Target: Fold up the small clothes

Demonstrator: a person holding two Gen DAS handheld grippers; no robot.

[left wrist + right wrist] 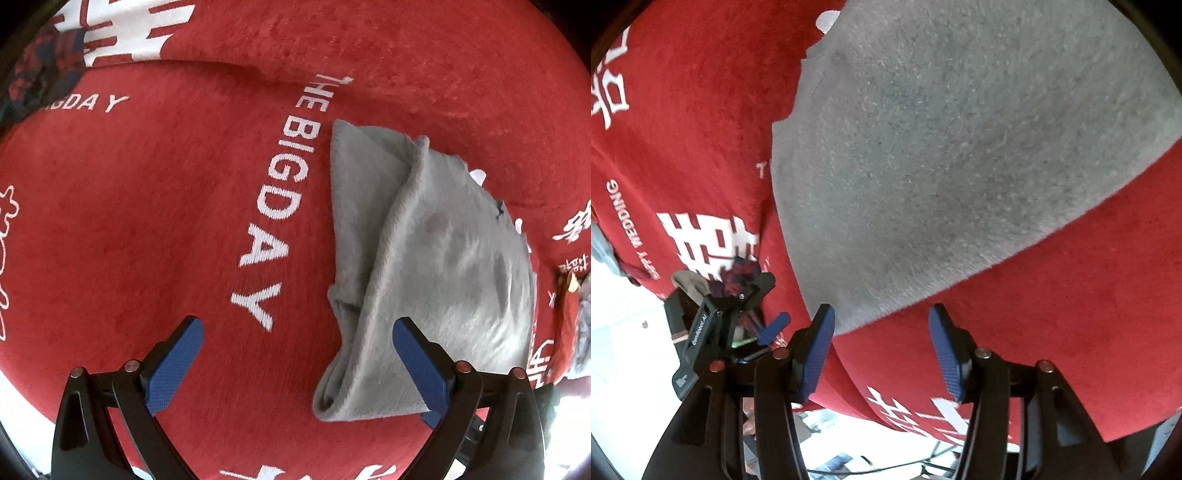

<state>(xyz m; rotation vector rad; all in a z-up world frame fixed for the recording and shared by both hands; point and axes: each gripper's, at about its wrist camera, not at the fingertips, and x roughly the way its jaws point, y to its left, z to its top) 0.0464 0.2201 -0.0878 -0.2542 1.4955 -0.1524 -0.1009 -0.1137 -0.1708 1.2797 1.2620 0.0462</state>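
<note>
Grey fleecy cloth point(424, 266) lies half-folded on the red printed blanket point(147, 221). Left gripper point(295, 365) and right gripper point(882, 354) hover spread, empty. Only the right view shows the left gripper itself.

Both views downward, perhaps overlapping cloth point(424, 266).

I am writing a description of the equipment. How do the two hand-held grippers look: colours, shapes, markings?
Both the left gripper and the right gripper have black angular plastic linkage arms with round silver-and-red pivot screws. Each finger carries a flat blue pad with a fine ribbed texture. In the right wrist view, the left gripper's black body shows small white lettering, too small to read.
</note>
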